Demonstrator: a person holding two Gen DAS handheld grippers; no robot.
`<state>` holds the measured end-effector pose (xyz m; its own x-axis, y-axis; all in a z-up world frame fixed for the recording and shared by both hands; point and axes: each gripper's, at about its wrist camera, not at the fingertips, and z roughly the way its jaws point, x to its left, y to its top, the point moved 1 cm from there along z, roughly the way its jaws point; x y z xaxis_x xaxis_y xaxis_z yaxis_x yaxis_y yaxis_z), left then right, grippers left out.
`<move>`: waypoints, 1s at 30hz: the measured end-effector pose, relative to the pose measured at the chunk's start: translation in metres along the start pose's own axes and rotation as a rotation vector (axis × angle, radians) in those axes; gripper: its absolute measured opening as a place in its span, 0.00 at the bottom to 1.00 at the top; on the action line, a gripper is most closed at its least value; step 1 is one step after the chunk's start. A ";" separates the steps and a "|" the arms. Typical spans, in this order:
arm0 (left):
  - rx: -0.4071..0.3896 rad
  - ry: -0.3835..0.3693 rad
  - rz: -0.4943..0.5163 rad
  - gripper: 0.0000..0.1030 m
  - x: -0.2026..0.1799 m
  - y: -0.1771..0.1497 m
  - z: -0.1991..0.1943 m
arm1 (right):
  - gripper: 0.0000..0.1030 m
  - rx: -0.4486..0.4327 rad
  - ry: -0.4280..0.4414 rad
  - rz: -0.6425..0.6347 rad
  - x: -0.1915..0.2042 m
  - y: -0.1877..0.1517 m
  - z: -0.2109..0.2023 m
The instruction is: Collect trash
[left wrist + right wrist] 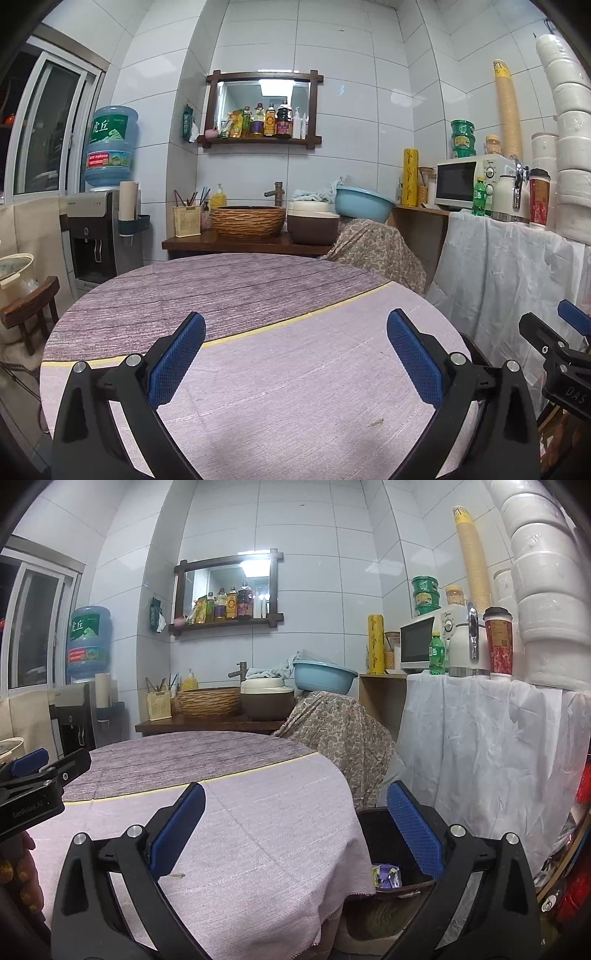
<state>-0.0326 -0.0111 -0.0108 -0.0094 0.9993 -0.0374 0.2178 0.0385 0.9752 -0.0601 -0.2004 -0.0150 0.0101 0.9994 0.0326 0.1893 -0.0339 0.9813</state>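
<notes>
- Two grippers hover over the round table (295, 369), and I go from the left.
- My left gripper (295, 354) has its blue pads spread wide with nothing between them; the cloth under it looks bare except for a small brown scrap (376, 422).
- That scrap (176, 876) also shows in the right wrist view, lying near the table's edge.
- My right gripper (295, 830) is likewise wide apart and empty, straddling the table edge.
- Beside the table on the right stands the dark bin (384, 834), with a purple wrapper (387, 877) already inside.
- I judge collection is nearly done; next I would pinch the scrap, a thin, low target, and carry it to the bin.
</notes>
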 end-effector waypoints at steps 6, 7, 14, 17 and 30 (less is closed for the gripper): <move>0.027 -0.001 -0.008 0.95 0.002 -0.008 0.001 | 0.94 0.003 0.001 0.010 -0.004 -0.003 0.001; 0.027 -0.001 -0.009 0.95 0.002 -0.008 0.000 | 0.94 0.002 0.003 0.011 -0.005 -0.002 0.001; 0.018 -0.014 -0.003 0.95 -0.001 -0.004 -0.004 | 0.94 -0.002 0.000 0.016 -0.007 -0.004 -0.001; 0.018 -0.018 -0.001 0.95 -0.001 -0.004 -0.003 | 0.94 -0.012 0.003 0.016 -0.007 -0.004 -0.004; 0.027 -0.024 0.010 0.95 -0.007 -0.008 -0.002 | 0.94 -0.015 -0.019 0.014 -0.008 -0.005 -0.006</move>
<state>-0.0364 -0.0186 -0.0177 0.0160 0.9993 -0.0326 0.2445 0.0277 0.9693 -0.0672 -0.2082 -0.0193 0.0311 0.9986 0.0431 0.1746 -0.0479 0.9835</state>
